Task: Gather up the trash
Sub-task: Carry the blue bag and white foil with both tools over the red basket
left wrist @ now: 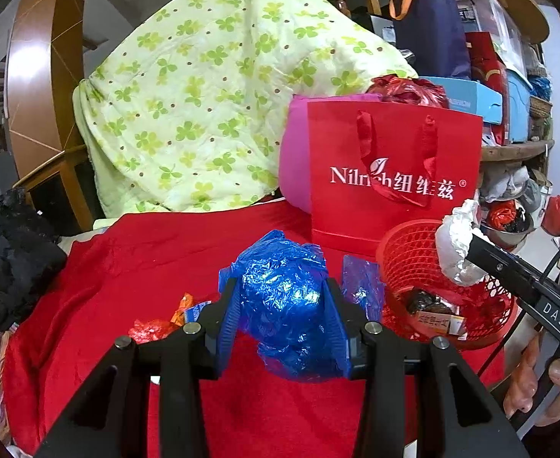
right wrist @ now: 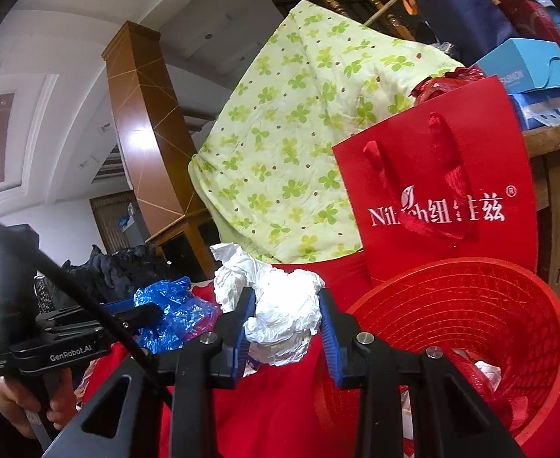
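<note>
My left gripper [left wrist: 283, 305] is shut on a crumpled blue plastic bag [left wrist: 283, 297] and holds it above the red cloth [left wrist: 127, 267]. My right gripper [right wrist: 285, 324] is shut on a wad of white crumpled paper [right wrist: 280, 313], just left of the red mesh basket [right wrist: 509, 305]. In the left wrist view the paper wad [left wrist: 455, 240] hangs over the basket's [left wrist: 402, 252] rim. The basket holds several wrappers [left wrist: 432, 309]. A purple wrapper [left wrist: 362, 286] and small red and orange wrappers [left wrist: 157, 324] lie on the cloth.
A red paper gift bag [left wrist: 394, 175] stands behind the basket, with a pink cushion [left wrist: 293, 160] beside it. A green clover quilt [left wrist: 203, 95] is piled at the back. Dark clothing [left wrist: 8, 252] lies at the left. Cluttered shelves [left wrist: 509, 76] stand at the right.
</note>
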Demonstrator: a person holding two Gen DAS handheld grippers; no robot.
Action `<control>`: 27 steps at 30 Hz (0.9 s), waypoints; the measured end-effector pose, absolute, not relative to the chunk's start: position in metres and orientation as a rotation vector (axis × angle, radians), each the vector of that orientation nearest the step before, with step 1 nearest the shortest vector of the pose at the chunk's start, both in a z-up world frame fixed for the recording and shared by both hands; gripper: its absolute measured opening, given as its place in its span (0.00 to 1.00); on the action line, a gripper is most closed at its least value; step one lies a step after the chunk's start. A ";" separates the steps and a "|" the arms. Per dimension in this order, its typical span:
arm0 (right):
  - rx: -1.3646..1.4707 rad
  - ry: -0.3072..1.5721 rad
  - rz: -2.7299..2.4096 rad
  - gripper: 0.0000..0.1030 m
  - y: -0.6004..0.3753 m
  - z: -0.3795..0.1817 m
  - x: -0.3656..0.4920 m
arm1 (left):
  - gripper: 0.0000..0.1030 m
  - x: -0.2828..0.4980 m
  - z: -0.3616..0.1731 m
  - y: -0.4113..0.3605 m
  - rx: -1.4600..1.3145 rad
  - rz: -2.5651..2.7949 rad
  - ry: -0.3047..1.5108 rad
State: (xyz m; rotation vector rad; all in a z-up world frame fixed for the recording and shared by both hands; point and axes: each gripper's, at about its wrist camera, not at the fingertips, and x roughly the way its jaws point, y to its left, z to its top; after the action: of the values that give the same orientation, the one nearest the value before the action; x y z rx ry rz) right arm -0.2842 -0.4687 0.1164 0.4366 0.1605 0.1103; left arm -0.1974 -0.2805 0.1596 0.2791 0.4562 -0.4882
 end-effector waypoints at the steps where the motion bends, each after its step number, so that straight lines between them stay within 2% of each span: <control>1: 0.441 0.158 0.108 0.34 -0.471 0.117 -0.286 | 0.43 -0.198 0.160 -0.283 0.279 -0.494 0.457; 27: 0.718 0.109 -0.052 0.34 -0.560 0.100 -0.310 | 0.44 -0.207 0.154 -0.375 0.280 -0.724 0.494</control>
State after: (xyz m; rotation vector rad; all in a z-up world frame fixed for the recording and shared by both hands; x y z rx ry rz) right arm -0.3096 -0.5603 0.1005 0.7177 0.1087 -0.0516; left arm -0.2072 -0.3754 0.1538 0.2798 0.4942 -0.7242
